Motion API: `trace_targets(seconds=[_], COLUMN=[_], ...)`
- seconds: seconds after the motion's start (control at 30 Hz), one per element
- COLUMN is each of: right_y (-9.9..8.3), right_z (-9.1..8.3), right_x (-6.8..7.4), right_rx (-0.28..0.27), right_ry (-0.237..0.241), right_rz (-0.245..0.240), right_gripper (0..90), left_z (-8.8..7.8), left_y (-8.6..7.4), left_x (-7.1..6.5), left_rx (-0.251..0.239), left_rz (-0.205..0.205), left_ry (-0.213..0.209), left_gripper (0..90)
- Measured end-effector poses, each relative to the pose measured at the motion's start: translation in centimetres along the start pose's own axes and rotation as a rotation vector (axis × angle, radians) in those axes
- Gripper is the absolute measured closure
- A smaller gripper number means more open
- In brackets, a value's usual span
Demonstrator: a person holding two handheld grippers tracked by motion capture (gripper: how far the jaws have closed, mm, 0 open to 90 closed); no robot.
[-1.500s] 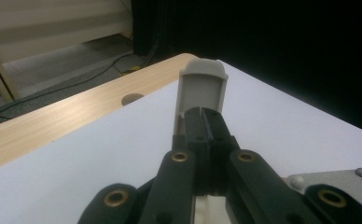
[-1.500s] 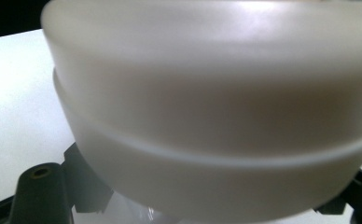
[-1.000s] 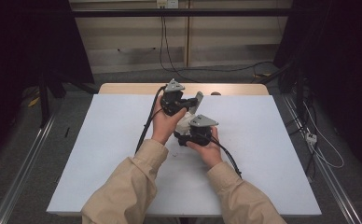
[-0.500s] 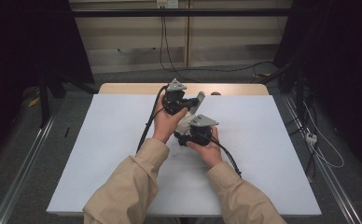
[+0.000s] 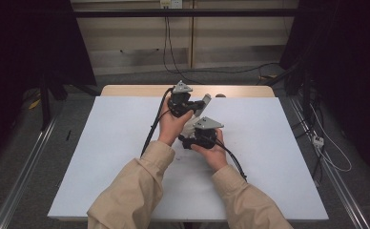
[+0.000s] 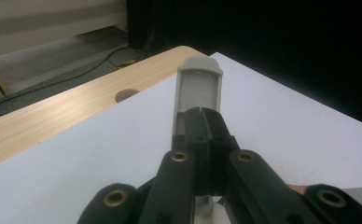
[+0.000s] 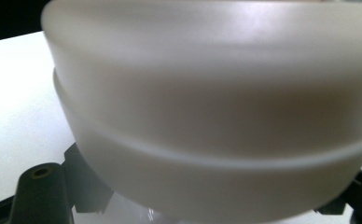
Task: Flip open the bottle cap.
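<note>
Both hands meet above the middle of the white table (image 5: 102, 157), each carrying 1 gripper. The left gripper (image 6: 202, 114), farther from the person in the high view, has its 2 black jaws pressed together on a flat grey plastic piece (image 6: 198, 86), apparently a lid or flap, which stands up beyond the jaw tips and points toward the wooden table edge (image 6: 53, 116). The right gripper (image 5: 200, 138), nearer the person, is drawn in around a translucent white container (image 7: 207, 107); its rounded wall with 1 raised band sits so close to the right gripper's camera that the pads themselves are hidden, though dark jaw parts flank its base on both sides. In the high view the pale container (image 5: 192, 119) lies between the 2 grippers, lifted clear of the table top. The step in hand is judged to be separating or hinging the grey piece against the container body. To do it well, the right hand should act as the steady anchor, holding the body level without squeezing the soft wall out of shape, while the left hand works along the piece's own line of travel and avoids twisting sideways. The thin flap offers little pad area, so a slip is the main risk; a slow, even pull is preferable.
</note>
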State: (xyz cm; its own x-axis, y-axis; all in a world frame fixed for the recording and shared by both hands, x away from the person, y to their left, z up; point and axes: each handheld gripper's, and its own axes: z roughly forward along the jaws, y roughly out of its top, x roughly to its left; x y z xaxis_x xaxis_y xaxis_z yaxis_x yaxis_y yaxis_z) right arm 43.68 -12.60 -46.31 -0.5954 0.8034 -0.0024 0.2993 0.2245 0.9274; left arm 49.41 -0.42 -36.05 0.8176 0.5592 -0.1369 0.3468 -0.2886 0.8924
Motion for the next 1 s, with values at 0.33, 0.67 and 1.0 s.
trace_targets(seconds=[0.33,0.67,1.0], right_y=[0.0,0.0,0.0], right_z=[0.01,0.01,-0.01], right_x=[0.04,0.11,0.16], right_rx=[0.0,-0.001,0.0], right_ry=[-0.002,-0.003,-0.005], right_rz=[-0.006,-0.011,-0.013], right_gripper=[18.9,19.0,18.9], left_z=[0.18,0.55,0.81], left_y=[0.06,-0.17,-0.34], left_x=[-0.02,0.05,0.13], left_rx=[0.003,0.007,0.016], left_rz=[0.001,0.002,0.002], left_ry=[-0.002,-0.005,-0.009], left_gripper=[90.0,90.0,90.0])
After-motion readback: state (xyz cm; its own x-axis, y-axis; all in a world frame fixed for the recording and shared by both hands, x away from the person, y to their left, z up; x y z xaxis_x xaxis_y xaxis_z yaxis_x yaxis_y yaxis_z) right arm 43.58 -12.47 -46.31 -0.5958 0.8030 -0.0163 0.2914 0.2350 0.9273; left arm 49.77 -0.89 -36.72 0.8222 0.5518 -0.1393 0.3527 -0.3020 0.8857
